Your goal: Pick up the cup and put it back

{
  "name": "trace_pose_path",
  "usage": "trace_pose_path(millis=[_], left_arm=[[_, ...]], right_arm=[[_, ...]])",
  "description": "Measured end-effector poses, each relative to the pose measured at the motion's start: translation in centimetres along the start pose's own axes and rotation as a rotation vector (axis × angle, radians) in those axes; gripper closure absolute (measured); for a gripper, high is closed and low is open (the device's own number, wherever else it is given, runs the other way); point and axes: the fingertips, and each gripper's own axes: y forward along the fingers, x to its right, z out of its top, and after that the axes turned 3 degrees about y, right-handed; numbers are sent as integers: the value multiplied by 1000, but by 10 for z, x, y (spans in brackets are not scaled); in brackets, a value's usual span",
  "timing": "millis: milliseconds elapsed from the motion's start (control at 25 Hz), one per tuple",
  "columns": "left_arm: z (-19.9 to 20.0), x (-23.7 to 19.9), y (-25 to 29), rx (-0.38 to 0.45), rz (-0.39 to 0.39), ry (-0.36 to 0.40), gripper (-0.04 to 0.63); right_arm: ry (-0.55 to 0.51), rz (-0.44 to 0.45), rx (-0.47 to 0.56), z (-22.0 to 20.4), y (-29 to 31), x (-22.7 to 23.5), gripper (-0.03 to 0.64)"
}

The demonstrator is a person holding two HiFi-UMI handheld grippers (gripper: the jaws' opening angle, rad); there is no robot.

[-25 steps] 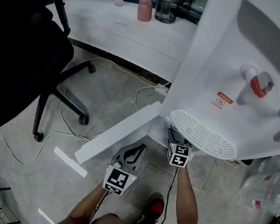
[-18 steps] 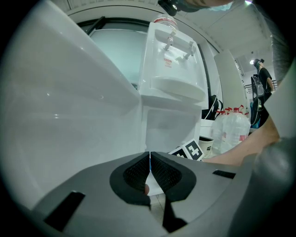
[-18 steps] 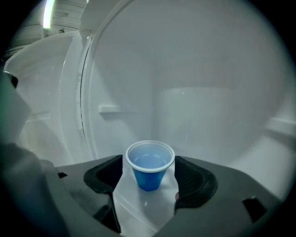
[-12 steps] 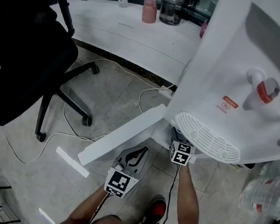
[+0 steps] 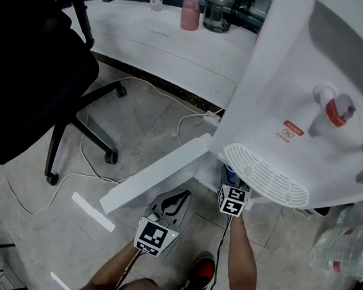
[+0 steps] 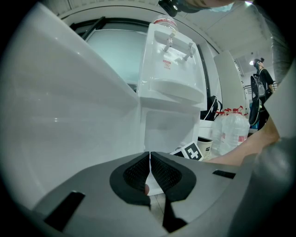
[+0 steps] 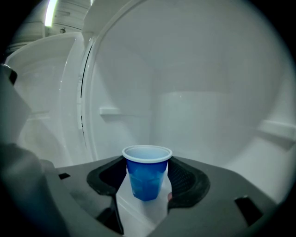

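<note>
A small blue plastic cup point(image 7: 147, 172) with a white rim stands upright on the white floor inside the water dispenser's lower cabinet. My right gripper point(image 7: 148, 179) reaches into the cabinet with the cup between its two black pads; the jaws are closing and I see no firm press on the cup. In the head view only that gripper's marker cube point(image 5: 232, 200) shows below the dispenser, its jaws hidden. My left gripper point(image 6: 150, 159) is shut with nothing between the pads and hangs low beside the open cabinet door point(image 5: 154, 176).
The white water dispenser point(image 5: 307, 119) fills the right side, its door swung out to the left. A black office chair point(image 5: 31, 81) and floor cables point(image 5: 87, 166) lie to the left. Large water bottles point(image 5: 342, 245) stand at the right. A white desk point(image 5: 164, 41) is behind.
The head view has swayed a little and come back. Both grippers stay in nearly the same places, the right one under the dispenser.
</note>
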Motion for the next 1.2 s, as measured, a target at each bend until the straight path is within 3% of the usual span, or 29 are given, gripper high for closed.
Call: trace_pose_path(millis=[440, 1200], left_arm=[[18, 8, -11, 23, -18, 5, 565], [72, 23, -33, 61, -68, -2, 566]], right_arm=[[-12, 18, 61, 19, -46, -8, 333], [85, 9, 169, 93, -220, -16, 333]])
